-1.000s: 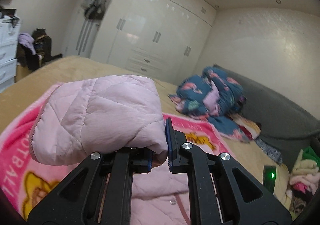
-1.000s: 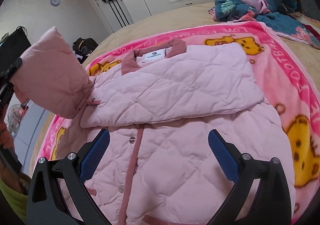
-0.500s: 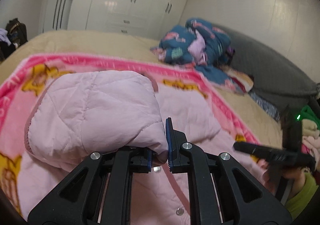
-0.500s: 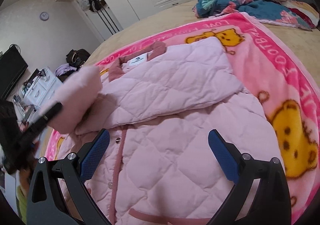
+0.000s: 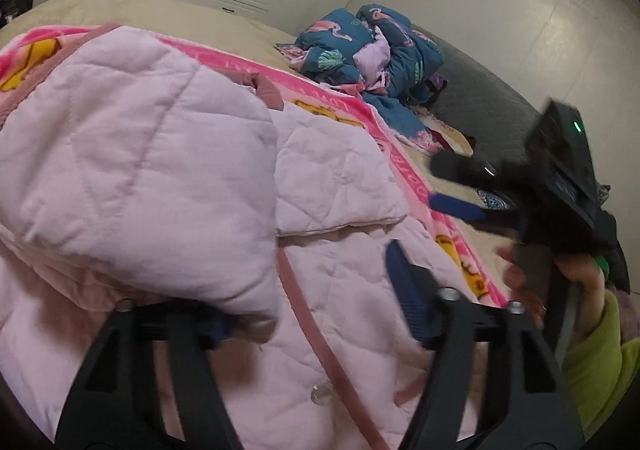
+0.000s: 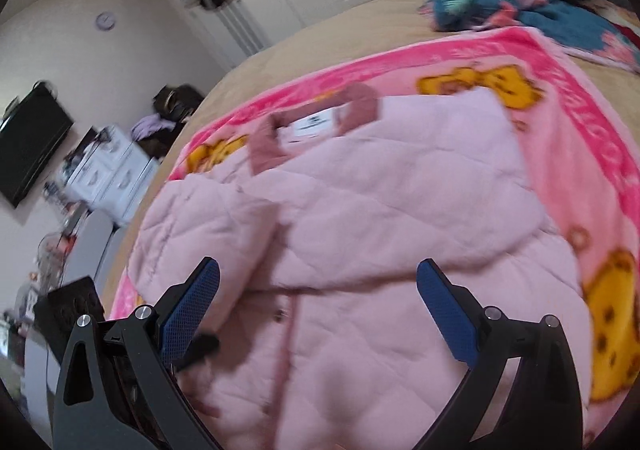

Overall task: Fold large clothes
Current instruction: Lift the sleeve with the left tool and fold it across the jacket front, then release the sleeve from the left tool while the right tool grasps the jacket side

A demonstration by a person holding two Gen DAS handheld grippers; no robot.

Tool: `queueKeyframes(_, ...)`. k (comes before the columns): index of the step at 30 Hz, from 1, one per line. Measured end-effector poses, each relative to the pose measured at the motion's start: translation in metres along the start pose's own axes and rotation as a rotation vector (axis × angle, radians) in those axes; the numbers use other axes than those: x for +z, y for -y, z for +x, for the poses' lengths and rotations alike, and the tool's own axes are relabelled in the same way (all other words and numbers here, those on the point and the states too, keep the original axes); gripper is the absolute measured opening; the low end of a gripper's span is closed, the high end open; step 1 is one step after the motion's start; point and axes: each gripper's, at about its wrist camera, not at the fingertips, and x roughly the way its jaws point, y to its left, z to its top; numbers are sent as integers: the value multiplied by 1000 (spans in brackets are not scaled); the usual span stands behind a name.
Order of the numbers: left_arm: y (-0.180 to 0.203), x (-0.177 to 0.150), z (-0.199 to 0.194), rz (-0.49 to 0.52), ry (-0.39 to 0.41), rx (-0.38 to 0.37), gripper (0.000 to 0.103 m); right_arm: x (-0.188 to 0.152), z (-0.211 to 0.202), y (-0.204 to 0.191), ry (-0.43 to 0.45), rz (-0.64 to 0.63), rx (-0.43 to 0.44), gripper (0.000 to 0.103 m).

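left sleeve laid across the jacket, my grippers both free

my left gripper [image 5: 316, 290] has just been opening, sleeve [image 5: 132, 170] draped on its left finger, unpinched; right gripper [image 6: 316, 310] gapes over the jacket [image 6: 380, 330] hem, nearer it.

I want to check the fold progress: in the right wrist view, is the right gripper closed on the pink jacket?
No, the right gripper stands wide open above the pink jacket, with nothing pinched between its blue pads.

jacket [image 6: 392, 250] on blanket [image 6: 560, 98], on bed [image 6: 320, 38]
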Motion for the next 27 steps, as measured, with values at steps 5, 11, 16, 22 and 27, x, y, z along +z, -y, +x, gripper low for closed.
queueKeyframes(5, -4, 2, -29, -49, 17, -3, 83, 17, 24, -25, -38, -27, 51, 98)
queueKeyframes(11, -18, 3, -28, -91, 16, 4, 83, 47, 60, -60, -137, -98, 110, 98)
queueKeyframes(16, -6, 2, -24, -20, 7, 42, 83, 60, 105, -110, -271, -272, 195, 98)
queueKeyframes(22, -8, 4, -28, -29, 18, 29, 83, 61, 143, -143, -348, -372, 234, 97)
queueKeyframes(27, -10, 6, -34, -29, 30, 35, 84, 60, 153, -148, -376, -405, 277, 44)
